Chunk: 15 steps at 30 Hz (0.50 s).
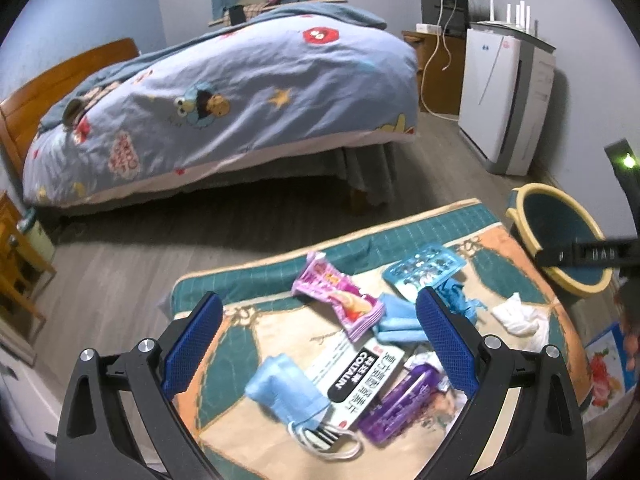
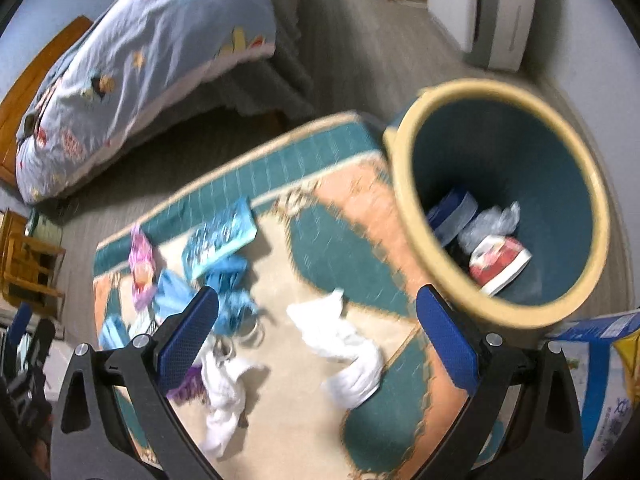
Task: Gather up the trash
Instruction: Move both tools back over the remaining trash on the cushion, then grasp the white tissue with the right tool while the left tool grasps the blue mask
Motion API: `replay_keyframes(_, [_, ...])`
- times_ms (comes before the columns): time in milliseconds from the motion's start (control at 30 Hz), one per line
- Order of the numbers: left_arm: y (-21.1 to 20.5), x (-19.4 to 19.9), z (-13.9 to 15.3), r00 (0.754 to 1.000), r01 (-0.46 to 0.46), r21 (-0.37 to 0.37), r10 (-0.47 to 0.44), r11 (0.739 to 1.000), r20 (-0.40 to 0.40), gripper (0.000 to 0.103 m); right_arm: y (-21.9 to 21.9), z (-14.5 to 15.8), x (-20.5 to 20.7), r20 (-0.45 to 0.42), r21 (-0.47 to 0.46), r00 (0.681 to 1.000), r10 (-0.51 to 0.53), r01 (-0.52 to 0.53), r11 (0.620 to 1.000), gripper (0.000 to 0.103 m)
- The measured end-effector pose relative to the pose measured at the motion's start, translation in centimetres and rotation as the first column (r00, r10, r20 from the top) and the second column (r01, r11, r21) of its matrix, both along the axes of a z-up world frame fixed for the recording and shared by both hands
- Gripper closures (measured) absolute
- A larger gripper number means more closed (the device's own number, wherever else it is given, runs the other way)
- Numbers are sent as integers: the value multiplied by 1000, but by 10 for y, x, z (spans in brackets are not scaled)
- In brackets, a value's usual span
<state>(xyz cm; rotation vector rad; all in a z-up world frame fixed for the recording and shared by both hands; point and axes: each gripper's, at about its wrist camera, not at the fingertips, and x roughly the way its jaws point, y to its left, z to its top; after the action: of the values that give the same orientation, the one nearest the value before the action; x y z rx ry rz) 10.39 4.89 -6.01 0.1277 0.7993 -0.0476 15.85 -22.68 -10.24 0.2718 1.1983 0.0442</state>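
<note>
- Rug [image 1: 400,236] on floor carries the scattered trash; bin [image 2: 404,184] stands at its corner, already holding a few pieces.
- Right gripper [image 2: 318,340] wide, empty, above white tissue [image 2: 340,344]: judge this the next pick; pinch mid-wad.
- Left gripper [image 1: 320,340] wide, empty, over medicine box [image 1: 360,376] and pink wrapper [image 1: 340,300]; take one item per grasp.
</note>
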Motion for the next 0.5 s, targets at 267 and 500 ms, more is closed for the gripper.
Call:
replay_keyframes(267, [4, 10, -8, 999, -28, 1, 28, 1000, -31, 7, 9, -24, -5, -70, -89, 994, 87, -93, 992, 18])
replay_keyframes(500, [9, 17, -11, 997, -60, -23, 59, 998, -47, 7, 15, -50, -3, -165, -94, 972, 168, -185, 978, 44])
